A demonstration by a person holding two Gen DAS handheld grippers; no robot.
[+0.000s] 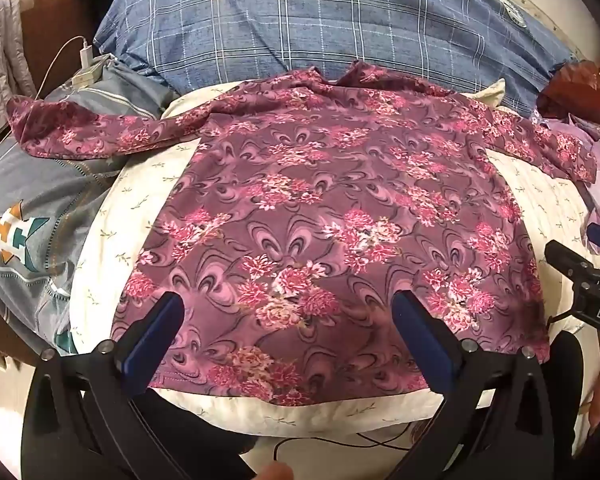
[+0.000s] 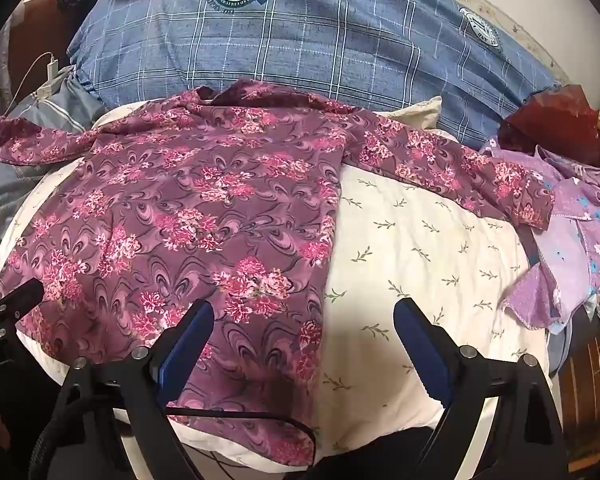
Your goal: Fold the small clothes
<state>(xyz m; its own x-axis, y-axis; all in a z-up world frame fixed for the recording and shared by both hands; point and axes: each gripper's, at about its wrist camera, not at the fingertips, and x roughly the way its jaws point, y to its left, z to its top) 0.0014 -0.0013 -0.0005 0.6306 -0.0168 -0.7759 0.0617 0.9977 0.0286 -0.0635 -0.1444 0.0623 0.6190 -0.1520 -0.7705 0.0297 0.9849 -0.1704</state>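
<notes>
- Floral shirt [image 1: 320, 216]: spread flat on cream pillow [image 2: 420, 248], collar far, hem near; long axis runs away from the cameras, sleeves out sideways.
- Open room: bare pillow right of shirt; lilac garments [image 2: 580, 240] crowd far right edge.
- Left gripper [image 1: 288, 316], right gripper [image 2: 304, 324]: jaws wide apart, holding nothing, above near hem.

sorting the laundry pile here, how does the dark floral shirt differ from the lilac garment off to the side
The dark floral shirt is spread flat with both sleeves out across the cream quilted pad; the lilac garment lies bunched at the pad's edge. The floral shirt is deep purple with dense pink flower clusters; the lilac garment is pale with sparse small blue and white flowers. The shirt shows far more of its area. Both are flower-printed, and no gripper holds either.
</notes>
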